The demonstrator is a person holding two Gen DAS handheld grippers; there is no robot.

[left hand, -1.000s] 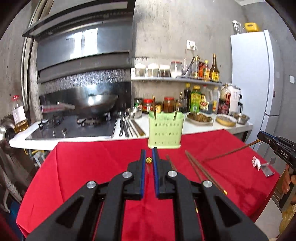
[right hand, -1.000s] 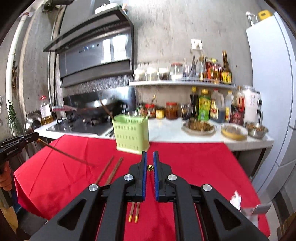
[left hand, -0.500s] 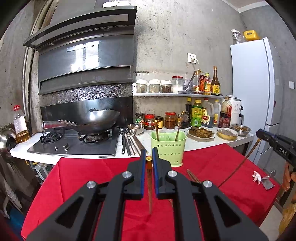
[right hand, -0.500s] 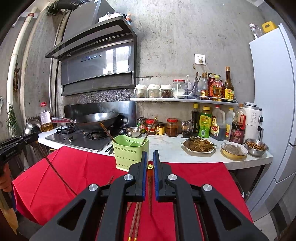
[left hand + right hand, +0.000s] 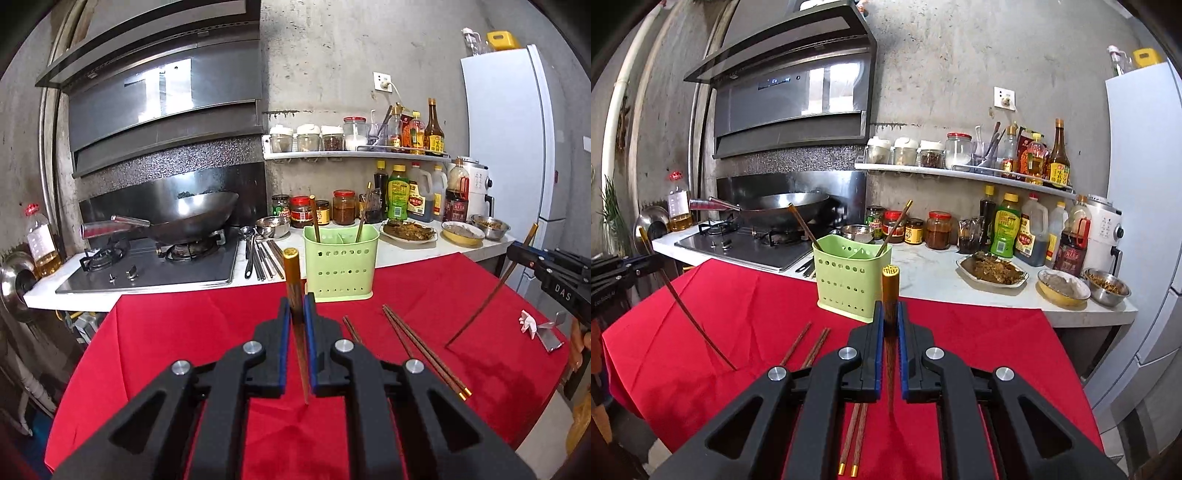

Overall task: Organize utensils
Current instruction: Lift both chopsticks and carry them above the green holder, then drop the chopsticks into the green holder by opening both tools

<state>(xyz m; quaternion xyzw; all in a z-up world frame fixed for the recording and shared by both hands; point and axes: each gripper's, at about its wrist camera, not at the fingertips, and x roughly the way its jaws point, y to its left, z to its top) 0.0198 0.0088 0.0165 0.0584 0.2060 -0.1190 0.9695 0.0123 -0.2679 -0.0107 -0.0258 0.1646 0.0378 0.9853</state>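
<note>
We are seeing two chopsticks standing in the green holder [image 5: 340, 268], their lower ends hidden by its perforated wall, and we cannot tell which compartment each is sitting in. In front of the holder, on the red table [image 5: 192, 332], three chopsticks [image 5: 424, 350] are lying loose in the left wrist view: a pair side by side and a single one whose near end is disappearing behind the black gripper body. The right wrist view is showing only the pair [image 5: 809, 343], partly covered by that gripper's frame. The left gripper [image 5: 298, 306] is clenching one chopstick [image 5: 291, 280], gold cap toward the holder and thin tip hanging down over the cloth; the part between the pads is hidden. The right gripper [image 5: 890, 314] is grasping another chopstick [image 5: 890, 291] the same way, just in front of the holder. Each gripper is also appearing at the edge of the other's view, cut off by the frame, its chopstick slanting down with the tip close to the cloth. Behind the holder, utensils lying beside the stove [image 5: 155, 266] are too crowded to count.
</note>
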